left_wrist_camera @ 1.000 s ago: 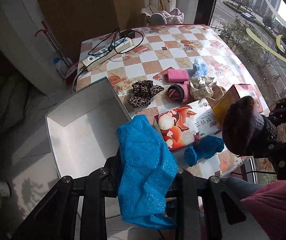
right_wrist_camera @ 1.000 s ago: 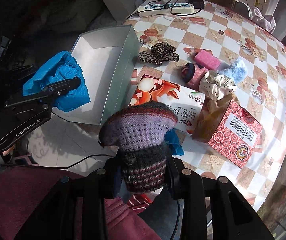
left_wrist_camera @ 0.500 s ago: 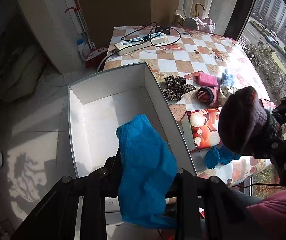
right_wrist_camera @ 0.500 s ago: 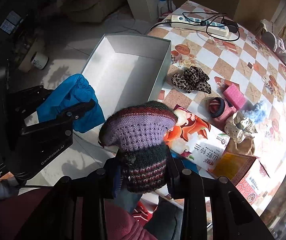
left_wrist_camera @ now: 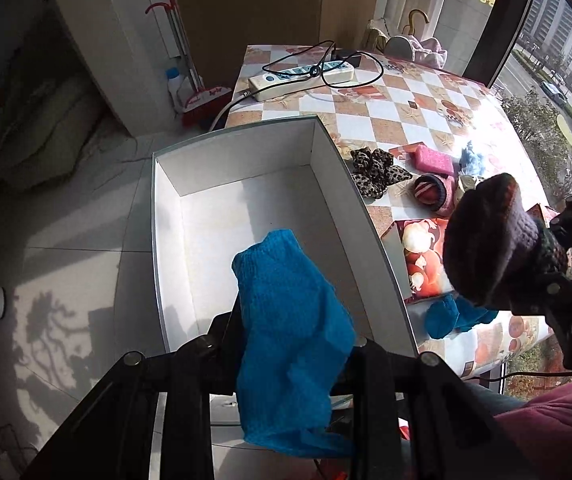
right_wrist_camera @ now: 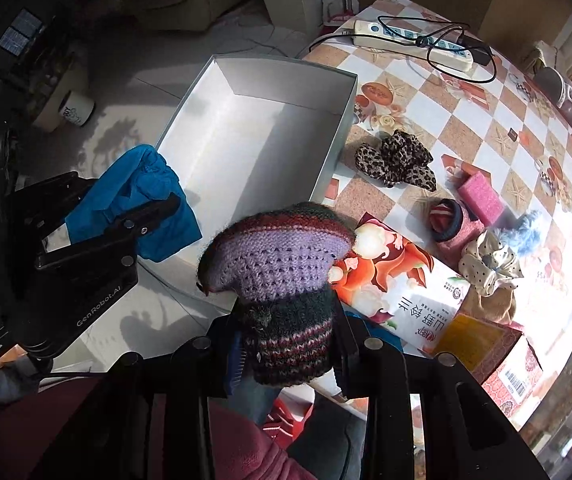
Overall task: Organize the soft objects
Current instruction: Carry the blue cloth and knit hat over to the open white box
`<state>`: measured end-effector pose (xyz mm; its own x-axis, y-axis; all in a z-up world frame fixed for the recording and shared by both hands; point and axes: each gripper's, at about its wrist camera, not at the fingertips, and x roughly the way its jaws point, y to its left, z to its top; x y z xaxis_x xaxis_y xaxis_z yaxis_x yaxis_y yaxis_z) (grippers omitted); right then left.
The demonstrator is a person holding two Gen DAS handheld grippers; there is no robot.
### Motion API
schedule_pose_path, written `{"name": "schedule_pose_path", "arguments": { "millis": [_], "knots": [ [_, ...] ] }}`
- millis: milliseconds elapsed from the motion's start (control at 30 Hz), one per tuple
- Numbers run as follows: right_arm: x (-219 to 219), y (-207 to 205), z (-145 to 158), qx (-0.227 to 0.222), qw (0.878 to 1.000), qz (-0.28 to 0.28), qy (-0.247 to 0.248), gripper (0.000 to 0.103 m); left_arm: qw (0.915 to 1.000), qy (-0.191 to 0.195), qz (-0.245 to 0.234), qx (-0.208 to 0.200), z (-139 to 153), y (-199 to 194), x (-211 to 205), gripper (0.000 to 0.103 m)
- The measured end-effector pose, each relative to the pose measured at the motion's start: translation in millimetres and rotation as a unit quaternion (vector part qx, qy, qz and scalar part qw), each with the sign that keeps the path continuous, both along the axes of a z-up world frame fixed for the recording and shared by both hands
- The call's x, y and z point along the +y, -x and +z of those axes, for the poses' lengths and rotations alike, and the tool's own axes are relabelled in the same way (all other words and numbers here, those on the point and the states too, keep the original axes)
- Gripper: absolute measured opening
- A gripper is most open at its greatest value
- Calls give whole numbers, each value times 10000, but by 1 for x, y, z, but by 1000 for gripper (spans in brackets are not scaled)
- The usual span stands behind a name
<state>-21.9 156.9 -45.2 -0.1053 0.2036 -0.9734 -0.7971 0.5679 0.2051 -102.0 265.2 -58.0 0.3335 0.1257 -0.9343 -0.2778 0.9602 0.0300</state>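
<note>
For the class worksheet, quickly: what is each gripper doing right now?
Left gripper: shut on the blue knit cloth.
Right gripper: shut on the purple striped knit piece.

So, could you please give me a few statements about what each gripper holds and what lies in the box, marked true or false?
1. The left gripper is shut on a blue knit item. True.
2. The right gripper is open and holds nothing. False: it is shut on a purple striped knit hat.
3. The white box already holds the leopard-print scrunchie. False: the leopard-print scrunchie lies on the checkered table beside the box.
4. A power strip lies at the table's far end. True.
</note>
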Motion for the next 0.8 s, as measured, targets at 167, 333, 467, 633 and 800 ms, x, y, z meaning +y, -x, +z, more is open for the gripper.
{"name": "schedule_pose_path", "arguments": {
  "millis": [167,333,467,633,800],
  "knots": [
    [6,1,-2,29,10000,66,27,37,10000,27,62,41,-4,2,5,31],
    [11,2,-6,63,9999,129,60,37,9999,44,118,66,-6,3,9,31],
    [14,4,-9,89,9998,180,81,37,9998,56,154,85,-8,5,12,31],
    [16,5,-10,108,9996,227,98,37,9997,76,208,114,-10,7,16,32],
    [18,6,-12,130,9995,254,119,37,9996,86,246,133,-11,7,18,32]
  ]
}}
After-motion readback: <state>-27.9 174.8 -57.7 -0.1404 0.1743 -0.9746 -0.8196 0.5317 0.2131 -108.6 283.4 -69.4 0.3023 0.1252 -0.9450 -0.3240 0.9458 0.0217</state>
